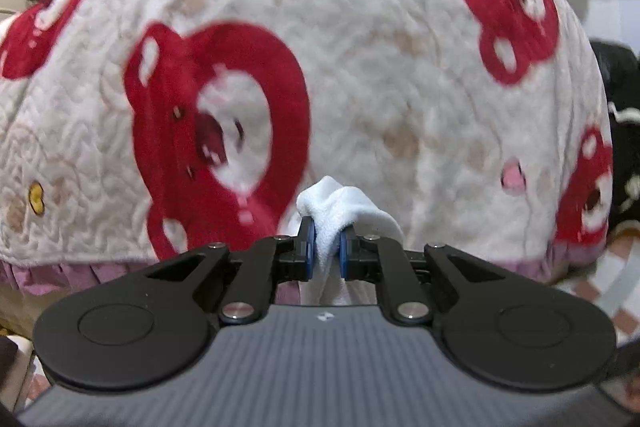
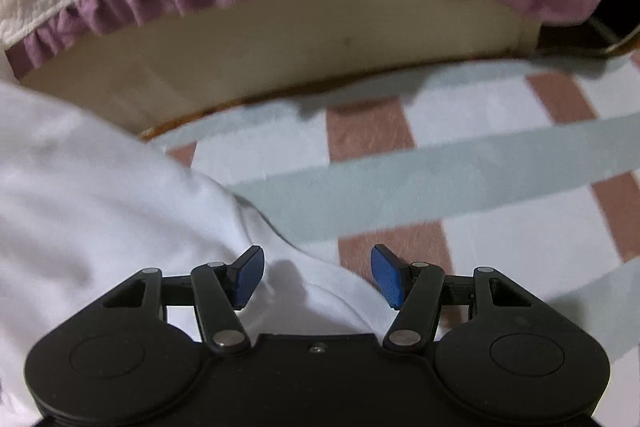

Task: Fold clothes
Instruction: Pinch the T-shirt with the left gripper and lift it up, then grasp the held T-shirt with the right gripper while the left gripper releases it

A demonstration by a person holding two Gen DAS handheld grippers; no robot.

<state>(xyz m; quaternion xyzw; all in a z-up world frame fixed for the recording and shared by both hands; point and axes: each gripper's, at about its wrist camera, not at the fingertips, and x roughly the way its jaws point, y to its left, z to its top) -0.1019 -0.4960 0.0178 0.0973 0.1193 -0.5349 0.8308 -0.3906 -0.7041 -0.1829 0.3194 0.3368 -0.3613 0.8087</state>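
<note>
Fingers of your left gripper (image 1: 327, 247) pinch a bunched fold of white garment (image 1: 340, 215); your right gripper (image 2: 318, 277) hangs wide over the same cloth at seven o'clock. Judged step: lifting to spread. Next, grab a second edge.

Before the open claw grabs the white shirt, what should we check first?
1. Left gripper pinching the white garment: ok, cloth is bunched between its pads.
2. Right gripper open: ok, jaws are spread wide.
3. Cloth between the right fingers: ok, a white fold lies there.
4. Fingers touching the fold: cannot tell.
5. Checkered mat out of the pinch: cannot tell, it lies close beside the fold.
6. Quilted bedspread out of the grip: ok.
</note>
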